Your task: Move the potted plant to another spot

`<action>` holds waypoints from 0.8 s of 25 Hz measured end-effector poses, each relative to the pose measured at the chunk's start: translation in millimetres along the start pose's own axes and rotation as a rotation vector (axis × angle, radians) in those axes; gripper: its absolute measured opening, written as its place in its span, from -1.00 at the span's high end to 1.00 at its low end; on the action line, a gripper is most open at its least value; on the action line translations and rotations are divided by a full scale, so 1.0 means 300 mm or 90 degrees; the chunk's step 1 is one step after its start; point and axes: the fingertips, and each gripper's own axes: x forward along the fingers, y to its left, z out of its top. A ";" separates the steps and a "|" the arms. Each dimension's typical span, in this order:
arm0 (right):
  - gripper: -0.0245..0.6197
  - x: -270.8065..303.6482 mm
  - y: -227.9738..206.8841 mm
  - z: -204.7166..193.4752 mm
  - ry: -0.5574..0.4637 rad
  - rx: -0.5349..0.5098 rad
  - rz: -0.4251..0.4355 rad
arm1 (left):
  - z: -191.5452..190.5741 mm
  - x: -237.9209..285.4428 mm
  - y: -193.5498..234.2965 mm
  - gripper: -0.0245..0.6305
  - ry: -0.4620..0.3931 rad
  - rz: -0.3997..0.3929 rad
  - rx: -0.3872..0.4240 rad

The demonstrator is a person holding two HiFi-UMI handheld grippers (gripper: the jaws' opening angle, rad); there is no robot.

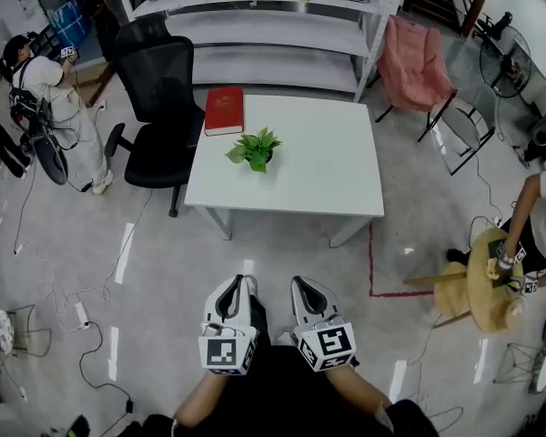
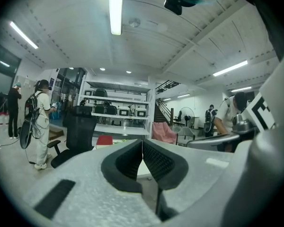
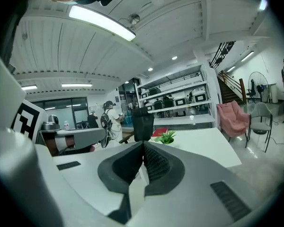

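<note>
One potted plant (image 1: 255,149) stands on the single white table (image 1: 328,180), near one red book (image 1: 224,109) and well apart from both grippers. The left gripper (image 1: 241,282) and right gripper (image 1: 300,285) each have their jaws pressed together, empty. The right gripper view shows the plant side-on past its tips; the head view shows it from above

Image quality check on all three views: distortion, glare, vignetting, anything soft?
Head view: even light, sharp, mild barrel bend; streaky glare on the floor; potted plant crisp on the white table. Left gripper view: strong fisheye, dark round vignette, ceiling strip light blown out, near grey gripper body slightly soft. Right gripper view: same fisheye and vignette, angled ceiling tube overexposed, plant small but legible.
</note>
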 end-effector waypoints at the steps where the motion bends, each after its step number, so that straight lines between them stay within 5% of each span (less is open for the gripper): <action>1: 0.89 0.032 -0.008 0.008 0.001 0.001 -0.005 | 0.003 0.030 0.021 0.87 0.001 -0.004 0.000; 20: 0.89 0.642 -0.086 0.162 0.033 0.023 -0.102 | 0.101 0.528 0.456 0.87 0.043 -0.094 -0.007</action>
